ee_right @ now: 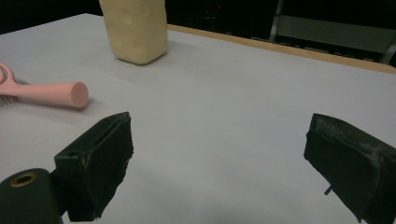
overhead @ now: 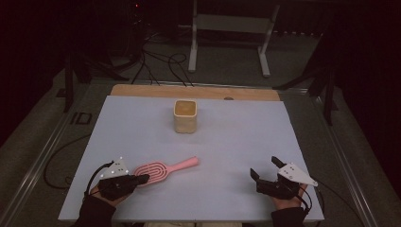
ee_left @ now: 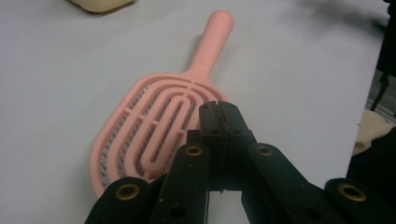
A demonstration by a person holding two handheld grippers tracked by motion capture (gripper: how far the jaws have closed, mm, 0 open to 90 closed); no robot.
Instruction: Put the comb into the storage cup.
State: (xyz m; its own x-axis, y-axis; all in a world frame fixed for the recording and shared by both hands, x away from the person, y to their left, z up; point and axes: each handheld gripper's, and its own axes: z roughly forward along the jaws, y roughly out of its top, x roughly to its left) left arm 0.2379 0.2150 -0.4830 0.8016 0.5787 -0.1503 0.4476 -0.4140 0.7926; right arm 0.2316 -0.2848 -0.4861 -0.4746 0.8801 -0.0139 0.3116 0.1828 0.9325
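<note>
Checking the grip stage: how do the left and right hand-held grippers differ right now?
The left hand-held gripper has its jaws shut together at the pink brush head's edge; the right hand-held gripper stands wide open over bare table, away from the brush. Both sit low near the table's near edge.

Pink brush (ee_left: 154, 135) with curved stripes and slots, right under the black left gripper (ee_left: 219, 116). Pale yellow cup (overhead: 185, 116), well ahead of both. Black right gripper (overhead: 265, 171) with a grey plate on top. Light blue-grey table (overhead: 236, 142) with a wooden far edge.
</note>
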